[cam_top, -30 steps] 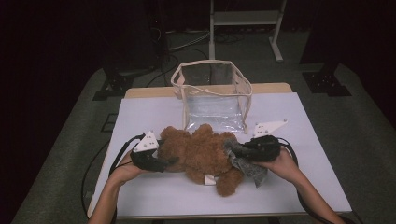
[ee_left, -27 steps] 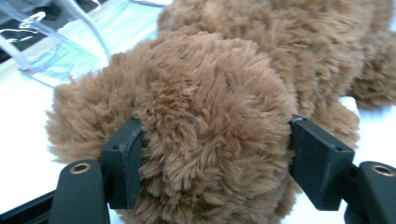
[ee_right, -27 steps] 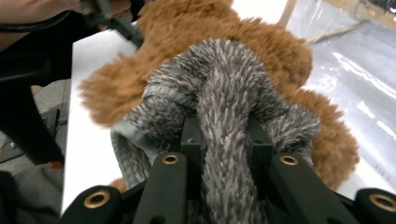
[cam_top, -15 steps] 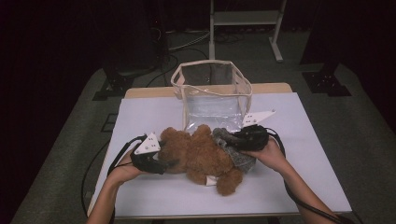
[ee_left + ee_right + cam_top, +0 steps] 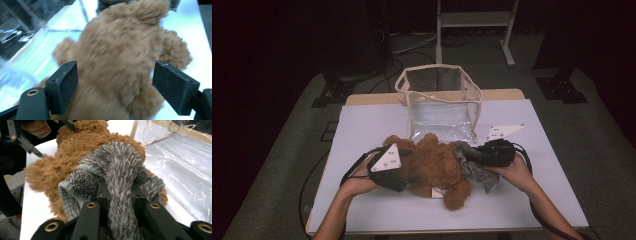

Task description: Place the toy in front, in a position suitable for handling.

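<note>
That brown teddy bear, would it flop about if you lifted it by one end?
Probably, yes. The teddy bear looks soft and plush, sprawled flat on the table, so its limbs would likely droop. It seems light for its bulk. Its thick fur should give the left gripper decent purchase, and it seems unlikely to roll.

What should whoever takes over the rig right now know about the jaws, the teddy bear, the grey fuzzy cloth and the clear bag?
Left gripper: jaws have just been opening; they straddle the brown teddy bear without pressing it.
Right gripper: jaws shut on the grey fuzzy cloth, which is draped against the bear.
Bear lies on the white table, in front of the clear bag.
Done: cloth gripped. The bag stands open-topped.
Left, probably: get bear and cloth into the bag.
</note>
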Demonstrator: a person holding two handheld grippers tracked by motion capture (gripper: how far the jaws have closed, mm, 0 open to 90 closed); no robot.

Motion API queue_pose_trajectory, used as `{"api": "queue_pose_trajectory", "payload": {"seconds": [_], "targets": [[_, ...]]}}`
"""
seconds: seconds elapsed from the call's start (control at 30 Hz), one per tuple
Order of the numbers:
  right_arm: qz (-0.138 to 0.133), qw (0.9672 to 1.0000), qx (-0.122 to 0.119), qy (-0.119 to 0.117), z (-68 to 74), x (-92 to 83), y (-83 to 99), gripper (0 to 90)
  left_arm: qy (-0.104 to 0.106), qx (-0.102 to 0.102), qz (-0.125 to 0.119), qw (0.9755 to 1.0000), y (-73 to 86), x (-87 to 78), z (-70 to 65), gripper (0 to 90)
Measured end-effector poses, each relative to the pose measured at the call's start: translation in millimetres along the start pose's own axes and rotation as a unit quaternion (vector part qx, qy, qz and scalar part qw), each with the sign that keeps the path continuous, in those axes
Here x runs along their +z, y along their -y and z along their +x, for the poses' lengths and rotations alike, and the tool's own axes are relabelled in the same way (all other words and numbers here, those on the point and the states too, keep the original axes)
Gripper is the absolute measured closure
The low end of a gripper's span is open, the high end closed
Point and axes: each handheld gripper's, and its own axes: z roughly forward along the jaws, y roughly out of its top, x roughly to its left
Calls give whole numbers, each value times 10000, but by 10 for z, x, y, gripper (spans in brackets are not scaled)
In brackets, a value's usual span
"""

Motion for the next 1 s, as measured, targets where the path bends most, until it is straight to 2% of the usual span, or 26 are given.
{"api": "queue_pose_trajectory", "payload": {"seconds": [0.1,0.17,0.23,0.27,0.33,0.53,0.63,0.67,0.7,0.73,0.77,0.8,0.87,1.0], "targets": [[-22,10000,35,4,-5,-61,28,741,121,138,-76,9998,-111,125,-57,180],[-57,10000,62,-10,-13,-105,45,741,174,218,-40,9996,-168,225,-80,173],[-68,10000,68,-12,-16,-145,57,741,177,284,17,9994,-203,320,-91,151],[-86,9999,83,-38,-17,-171,72,741,212,312,-37,9993,-236,394,-92,127],[-69,9999,82,-38,-17,-183,79,741,197,339,-21,9992,-257,439,-88,114],[-53,9999,97,-63,-32,-192,104,741,63,430,289,9986,-336,674,-82,34],[-55,9999,120,-73,-42,-185,114,741,13,615,452,9971,-366,760,-100,31],[-40,9999,123,-95,-44,-166,125,741,8,680,474,9966,-376,777,-107,88],[-40,9999,123,-95,-44,-166,125,741,-44,750,527,9958,-388,788,-114,88],[-14,9998,123,-131,-39,-135,135,740,-177,811,585,9948,-419,784,-127,225],[-14,9998,123,-131,-39,-135,135,740,-177,811,585,9948,-419,784,-127,283],[-8,9998,129,-162,-34,-116,140,741,-238,818,527,9950,-435,768,-138,283],[30,9997,115,-227,-16,-58,142,740,-189,749,463,9959,-455,741,-134,398],[-85,9995,127,-285,-7,-63,132,740,-100,478,288,9984,-509,665,-101,427]]}}
